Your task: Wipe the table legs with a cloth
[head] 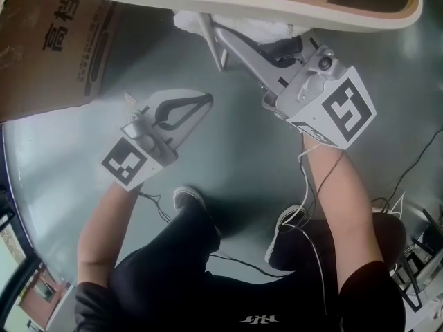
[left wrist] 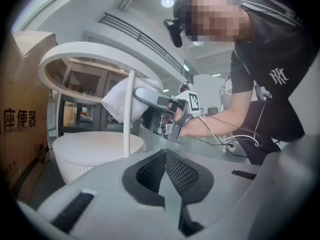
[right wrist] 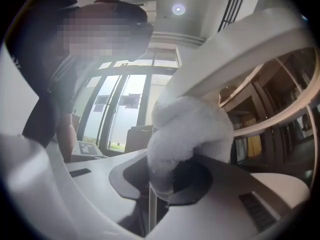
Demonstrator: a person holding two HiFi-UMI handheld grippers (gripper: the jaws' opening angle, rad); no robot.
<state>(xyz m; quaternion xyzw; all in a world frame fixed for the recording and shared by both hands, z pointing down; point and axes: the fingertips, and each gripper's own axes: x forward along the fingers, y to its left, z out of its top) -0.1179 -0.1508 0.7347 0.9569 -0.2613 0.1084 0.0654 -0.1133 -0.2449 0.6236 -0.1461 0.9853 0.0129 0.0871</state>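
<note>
Right gripper view, right tongs (right wrist: 165, 180) gripping cloth (right wrist: 189, 128) against table leg (right wrist: 152, 210), left tongs (left wrist: 165, 158) closed

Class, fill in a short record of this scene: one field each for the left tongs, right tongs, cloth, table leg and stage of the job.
Left tongs: shut, empty, low and apart from the table
Right tongs: shut on the cloth
Cloth: white, bunched against the table leg
Table leg: thin, white, upright
Stage: cloth is near the leg's top, under the tabletop
</note>
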